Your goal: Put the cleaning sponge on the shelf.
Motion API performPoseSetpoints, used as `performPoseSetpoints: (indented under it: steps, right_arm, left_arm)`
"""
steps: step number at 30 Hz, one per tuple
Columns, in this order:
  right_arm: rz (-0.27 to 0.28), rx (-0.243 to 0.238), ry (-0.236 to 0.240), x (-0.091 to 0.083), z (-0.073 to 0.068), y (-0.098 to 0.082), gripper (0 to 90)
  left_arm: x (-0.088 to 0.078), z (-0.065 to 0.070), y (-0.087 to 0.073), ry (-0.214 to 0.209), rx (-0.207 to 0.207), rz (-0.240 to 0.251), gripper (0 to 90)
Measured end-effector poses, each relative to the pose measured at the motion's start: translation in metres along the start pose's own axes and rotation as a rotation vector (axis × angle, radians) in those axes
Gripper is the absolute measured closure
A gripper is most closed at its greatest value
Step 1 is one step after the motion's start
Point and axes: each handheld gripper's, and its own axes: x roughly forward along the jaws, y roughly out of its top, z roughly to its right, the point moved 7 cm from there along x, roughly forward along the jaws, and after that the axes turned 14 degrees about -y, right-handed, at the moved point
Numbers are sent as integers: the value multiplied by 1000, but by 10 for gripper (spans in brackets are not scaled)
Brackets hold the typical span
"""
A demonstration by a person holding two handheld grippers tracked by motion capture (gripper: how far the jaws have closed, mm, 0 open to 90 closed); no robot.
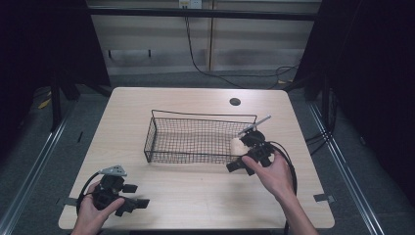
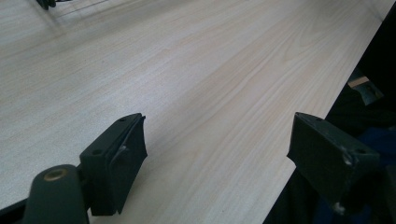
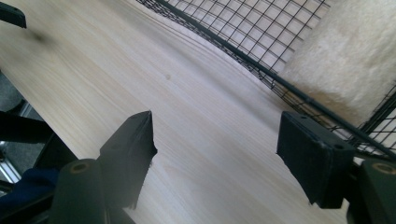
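Wire basket (image 1: 195, 139) of black mesh stood near the middle of the pale wooden worktop (image 1: 195, 196) and served as the reference for all positions. A pale, fluffy object (image 1: 238, 145) lay inside the basket at its right end, against the mesh wall; its exact nature could not be determined. In the right gripper view, the same fluffy object (image 3: 345, 60) sat behind the basket's rim wire (image 3: 261, 70), pressed close to the mesh. The right tongs (image 1: 240, 164) were positioned just outside the basket's near right corner, held in the person's right hand (image 1: 276, 174), with the jaws directed along the basket's near side. The right gripper view showed these tongs (image 3: 215, 144) standing apart over bare worktop, with nothing between the pads; one pad sat just beside the basket's lower wire, and contact with it could not be confirmed. The left tongs (image 1: 137, 196) were located well apart from the basket, toward the near left corner of the worktop, held in the left hand (image 1: 90, 210). The left gripper view showed these tongs (image 2: 217, 144) likewise spread, empty, above the worktop's near edge. A dark round hole (image 1: 235, 102) lay in the worktop beyond the basket's far right corner.
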Motion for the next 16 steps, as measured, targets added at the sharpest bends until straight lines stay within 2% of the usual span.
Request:
performPoseSetpoints:
  steps: [2, 4, 8, 12, 13, 16]
  right_arm:
    - [1, 3, 11, 4, -2, -5, 278]
    - [-5, 0, -1, 7, -2, -9, 278]
    - [16, 8, 15, 16, -6, -19, 282]
    - [23, -11, 8, 29, -10, -30, 272]
    - [35, -32, -12, 32, -11, -30, 269]
    - [42, -36, -14, 37, -13, -32, 274]
  left_arm:
    - [0, -1, 0, 6, 2, -3, 187]
    - [0, -1, 0, 6, 3, -4, 187]
    - [0, -2, 0, 11, 0, -3, 186]
    - [0, -2, 0, 6, -4, 0, 186]
    - [0, -2, 0, 8, -6, 0, 187]
    - [-1, -2, 0, 8, -3, 3, 186]
